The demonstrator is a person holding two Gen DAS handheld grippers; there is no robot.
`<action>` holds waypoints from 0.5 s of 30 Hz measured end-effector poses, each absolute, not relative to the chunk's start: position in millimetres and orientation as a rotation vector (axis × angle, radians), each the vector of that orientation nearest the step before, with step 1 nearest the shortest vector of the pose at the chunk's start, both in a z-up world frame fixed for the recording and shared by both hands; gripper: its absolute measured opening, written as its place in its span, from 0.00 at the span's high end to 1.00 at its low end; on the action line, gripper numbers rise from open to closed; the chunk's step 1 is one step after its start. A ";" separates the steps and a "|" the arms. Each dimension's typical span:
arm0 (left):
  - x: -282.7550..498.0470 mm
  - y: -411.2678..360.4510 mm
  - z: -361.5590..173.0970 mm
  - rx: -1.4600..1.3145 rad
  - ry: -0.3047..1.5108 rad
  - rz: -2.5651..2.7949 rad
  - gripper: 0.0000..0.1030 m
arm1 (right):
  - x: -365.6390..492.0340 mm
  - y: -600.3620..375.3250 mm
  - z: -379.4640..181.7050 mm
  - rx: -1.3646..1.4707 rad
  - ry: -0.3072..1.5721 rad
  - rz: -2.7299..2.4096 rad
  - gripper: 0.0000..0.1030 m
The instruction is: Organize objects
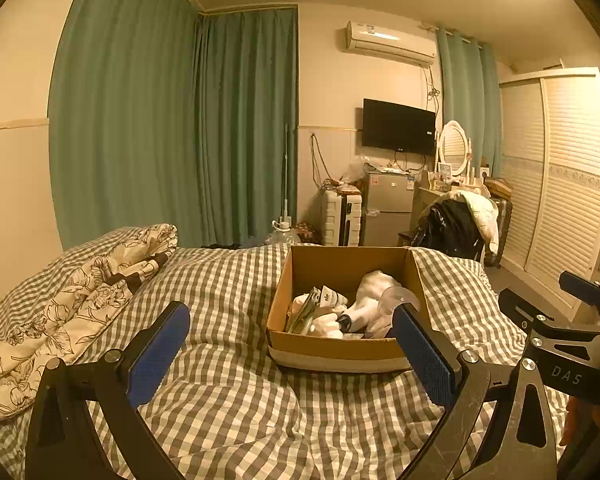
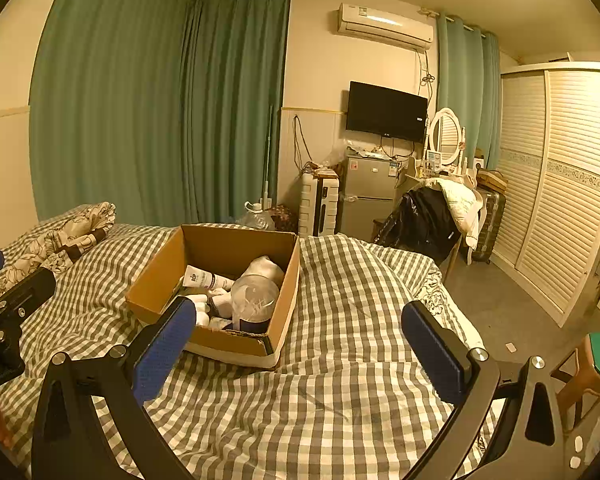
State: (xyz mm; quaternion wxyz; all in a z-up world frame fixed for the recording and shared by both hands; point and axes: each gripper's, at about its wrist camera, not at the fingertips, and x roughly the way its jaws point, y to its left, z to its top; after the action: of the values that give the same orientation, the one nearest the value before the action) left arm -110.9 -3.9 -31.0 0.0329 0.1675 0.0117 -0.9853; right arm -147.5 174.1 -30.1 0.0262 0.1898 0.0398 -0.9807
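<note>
An open cardboard box (image 1: pixel 332 350) sits on the checked bed cover; it also shows in the right wrist view (image 2: pixel 156 276). Inside lie a white tube (image 2: pixel 206 280), white socks (image 1: pixel 366 304), a clear round plastic lid (image 2: pixel 256 294) and other small items. My left gripper (image 1: pixel 294 336) is open and empty, just in front of the box. My right gripper (image 2: pixel 300 334) is open and empty, held to the right of the box's near corner. Each gripper's body shows at the edge of the other's view.
A floral quilt and pillow (image 1: pixel 72 300) lie on the bed's left. Beyond the bed stand a water jug (image 2: pixel 256 216), a white suitcase (image 2: pixel 320 204), a small fridge (image 2: pixel 370 196), a clothes-draped chair (image 2: pixel 432 216) and a louvred wardrobe (image 2: pixel 560 184). A wooden stool (image 2: pixel 592 368) stands at right.
</note>
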 end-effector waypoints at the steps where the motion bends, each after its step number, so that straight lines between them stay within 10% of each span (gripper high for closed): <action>1: -111.2 -4.0 -30.6 0.516 0.035 -3.032 0.00 | -147.5 174.1 -30.2 0.587 0.123 -3.029 0.00; 15: -111.2 -1.5 -31.1 0.529 0.019 -3.034 0.00 | -148.0 171.9 -32.7 0.605 0.122 -3.025 0.00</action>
State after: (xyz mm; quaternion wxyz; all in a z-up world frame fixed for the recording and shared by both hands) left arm -111.2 -1.5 -31.1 0.0307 0.1716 0.0061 -0.9847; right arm -148.0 171.9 -32.7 0.0270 0.1958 0.0395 -0.9795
